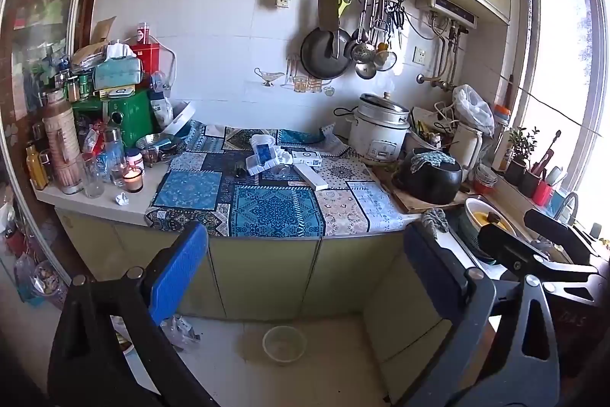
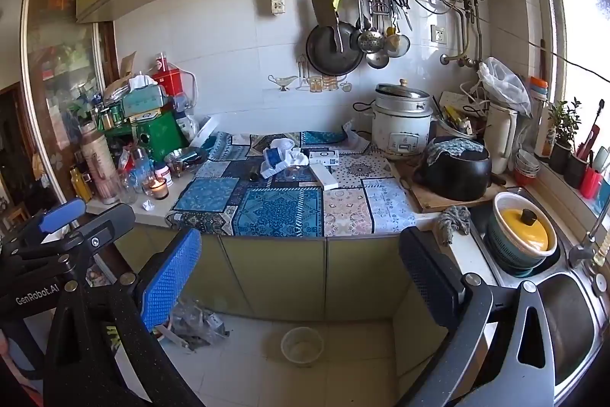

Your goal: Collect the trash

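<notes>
Centrally on the patterned cloth (image 1: pixel 274 212) covering the counter lies the trash: a heap of crumpled white wrappers (image 1: pixel 267 155) and flat white boxes (image 1: pixel 310 176), with a small paper ball (image 1: pixel 121 199) apart on the bare counter beside a lit candle (image 1: pixel 133 179). Both tools are held back from the counter, above the floor, where a clear bowl (image 1: pixel 284 344) sits; the left gripper (image 1: pixel 305 277) and the right gripper (image 2: pixel 301 281) each stand with jaws spread wide, nothing between the blue pads.
</notes>
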